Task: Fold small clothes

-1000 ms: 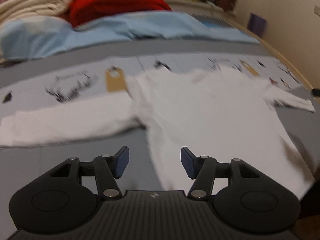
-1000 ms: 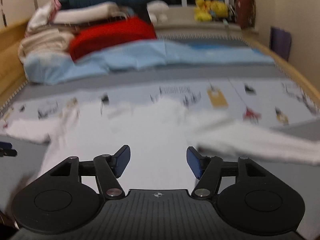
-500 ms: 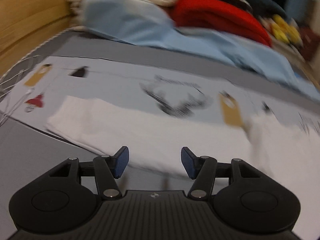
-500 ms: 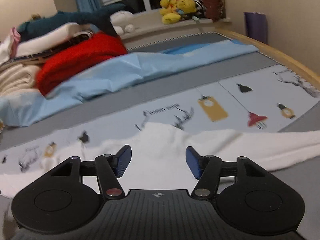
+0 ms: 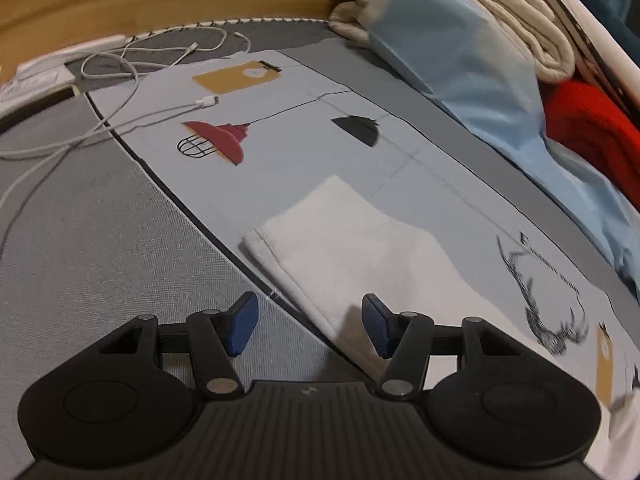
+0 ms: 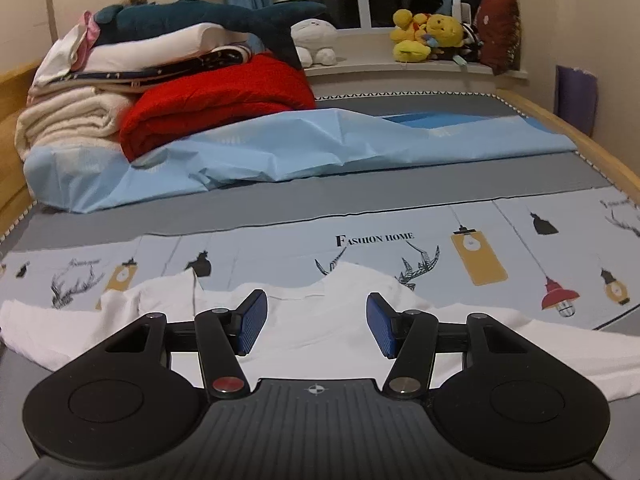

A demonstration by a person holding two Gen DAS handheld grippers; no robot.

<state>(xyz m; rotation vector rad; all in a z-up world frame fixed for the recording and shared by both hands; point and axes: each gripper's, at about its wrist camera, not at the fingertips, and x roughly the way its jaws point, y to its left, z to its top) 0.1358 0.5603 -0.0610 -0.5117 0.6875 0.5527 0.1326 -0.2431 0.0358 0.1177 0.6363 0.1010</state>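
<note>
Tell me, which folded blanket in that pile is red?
The red blanket at the pile's front right, resting on the blue sheet; the cream blanket lies beside it.

White long-sleeved shirt (image 6: 320,320) spread flat on bed, sleeve (image 5: 360,248) outstretched.

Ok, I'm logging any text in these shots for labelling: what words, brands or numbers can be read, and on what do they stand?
"FASHION HOME": black capitals on the printed sheet, above the antler drawing.
Script beside the left antlers: too small to read.
Script at the sheet's right edge: too small to read.
Lettering beside the antler drawing in the left wrist view: blurred, unreadable.
White garment: no print visible.
</note>
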